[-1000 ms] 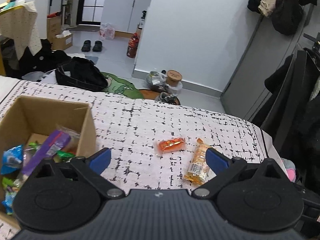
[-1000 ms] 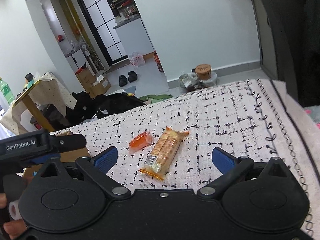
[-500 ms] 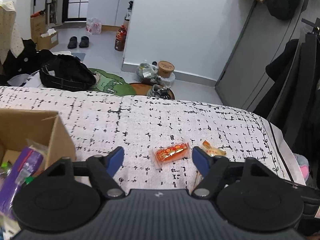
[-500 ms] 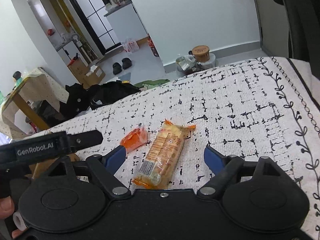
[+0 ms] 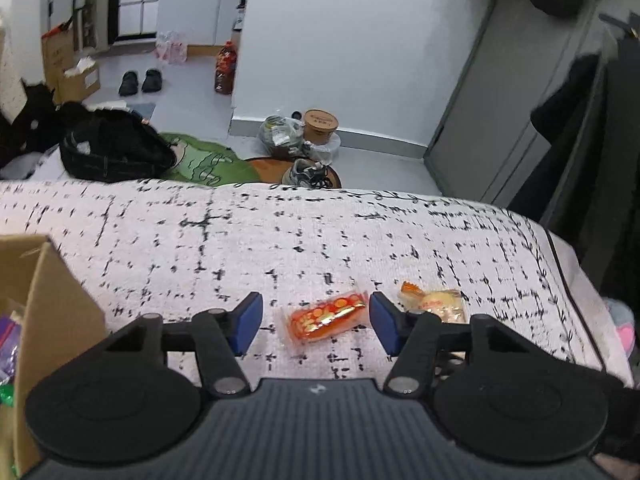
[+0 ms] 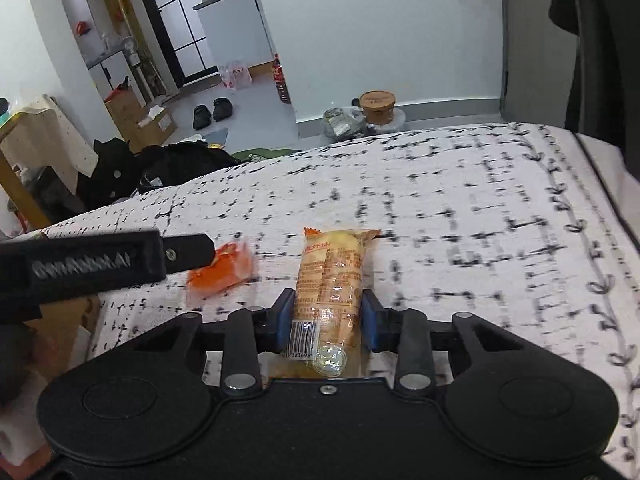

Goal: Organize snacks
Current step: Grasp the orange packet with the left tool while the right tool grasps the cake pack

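Observation:
A small orange snack packet (image 5: 326,317) lies on the patterned bed cover between the open fingers of my left gripper (image 5: 316,326); it also shows in the right wrist view (image 6: 220,276). A long yellow biscuit pack (image 6: 330,280) lies to its right, and my right gripper (image 6: 327,320) has both blue pads against its sides. The biscuit pack's end shows in the left wrist view (image 5: 436,304). The cardboard box (image 5: 48,312) with snacks stands at the left.
The patterned cover (image 5: 280,232) ends at the far edge, with the floor, a black bag (image 5: 112,148) and shoes (image 5: 140,80) beyond. Dark coats (image 5: 592,128) hang at the right. The left gripper's body (image 6: 100,268) reaches across the right wrist view.
Both grippers moved forward and down. The left fingers narrowed around the orange packet. The right fingers closed from wide open onto the biscuit pack.

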{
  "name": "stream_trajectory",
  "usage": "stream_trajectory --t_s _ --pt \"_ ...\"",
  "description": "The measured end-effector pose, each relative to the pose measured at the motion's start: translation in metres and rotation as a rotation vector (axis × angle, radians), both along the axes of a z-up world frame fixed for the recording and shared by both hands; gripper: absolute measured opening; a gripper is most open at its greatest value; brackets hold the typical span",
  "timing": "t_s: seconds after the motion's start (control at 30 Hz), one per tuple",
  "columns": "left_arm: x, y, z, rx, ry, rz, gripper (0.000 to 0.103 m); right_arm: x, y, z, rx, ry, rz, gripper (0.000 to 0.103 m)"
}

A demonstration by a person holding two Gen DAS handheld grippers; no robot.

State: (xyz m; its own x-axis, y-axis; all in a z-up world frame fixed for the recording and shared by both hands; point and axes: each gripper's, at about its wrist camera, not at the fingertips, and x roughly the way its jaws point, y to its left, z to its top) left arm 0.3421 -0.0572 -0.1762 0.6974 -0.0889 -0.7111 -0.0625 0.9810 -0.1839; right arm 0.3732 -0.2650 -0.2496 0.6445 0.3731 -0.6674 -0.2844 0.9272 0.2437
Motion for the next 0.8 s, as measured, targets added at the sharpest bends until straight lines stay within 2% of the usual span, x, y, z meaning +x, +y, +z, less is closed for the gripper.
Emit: stream_trajectory --t_s 0.3,0.4,0.6,0.8 --pt "0.007 -0.016 -0.009 0.088 -0.009 -0.057 0.058 -0.007 -0.03 0.005 0.008 -0.018 -0.028 0.034" --pt "0.009 -0.015 -0.013 0.092 0.005 -0.062 0.058 -0.006 -0.04 0.005 0.029 -0.01 -0.04 0.034" --pt "0.015 -0.019 -0.019 0.174 0.011 -0.107 0.059 -0.006 -0.054 0.003 0.05 0.004 -0.06 0.034" --pt "0.026 -0.022 -0.025 0.182 0.019 -0.105 0.059 -0.008 -0.058 0.0 0.066 0.008 -0.06 0.034"
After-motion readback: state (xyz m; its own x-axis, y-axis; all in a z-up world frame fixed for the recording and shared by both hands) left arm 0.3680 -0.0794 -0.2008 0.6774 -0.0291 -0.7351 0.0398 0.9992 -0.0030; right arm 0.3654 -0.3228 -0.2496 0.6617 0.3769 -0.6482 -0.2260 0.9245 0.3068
